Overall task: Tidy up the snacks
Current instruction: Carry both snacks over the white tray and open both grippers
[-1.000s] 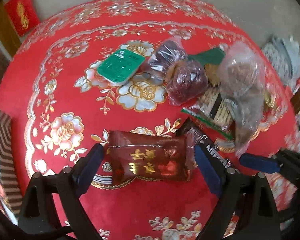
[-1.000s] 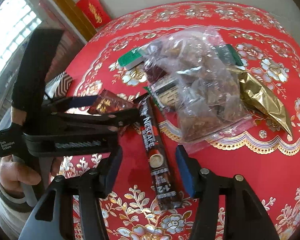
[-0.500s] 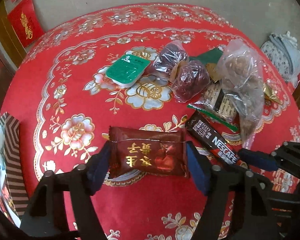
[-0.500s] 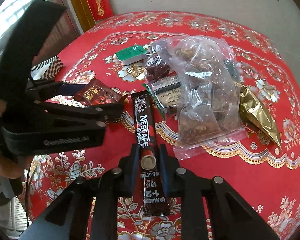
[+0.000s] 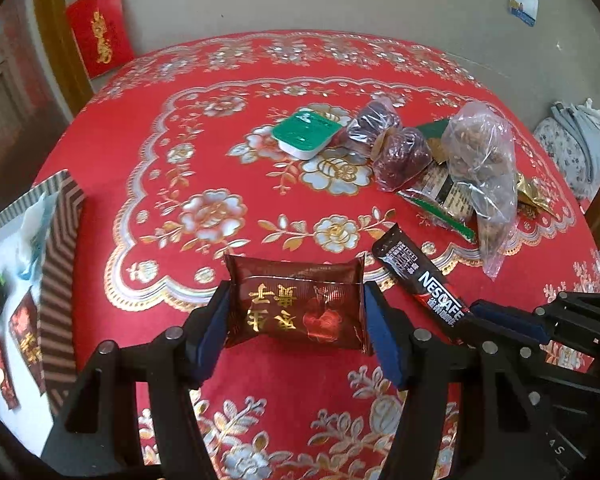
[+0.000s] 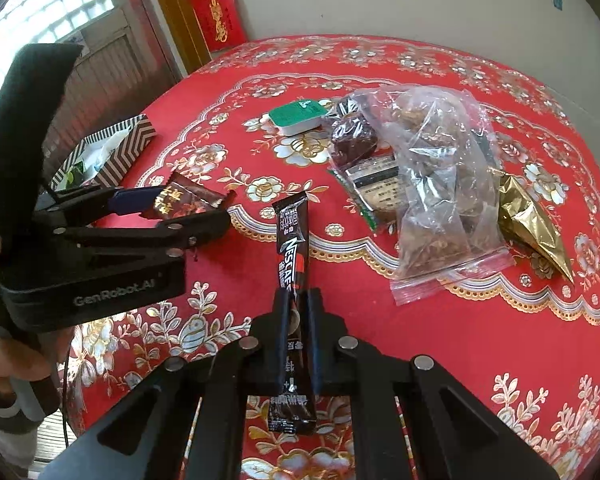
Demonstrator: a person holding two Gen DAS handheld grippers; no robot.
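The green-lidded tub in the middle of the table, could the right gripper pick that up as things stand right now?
Probably not yet. The right gripper is shut on the Nescafe stick, so its jaws are occupied. The green-lidded tub itself sits uncovered on the tablecloth.

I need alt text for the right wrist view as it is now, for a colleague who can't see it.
The right gripper has just closed its jaws on a black Nescafe stick above a red floral tablecloth. At left, the left gripper holds a dark red snack packet. Beyond lie a green-lidded cup, clear bags and a gold pouch.
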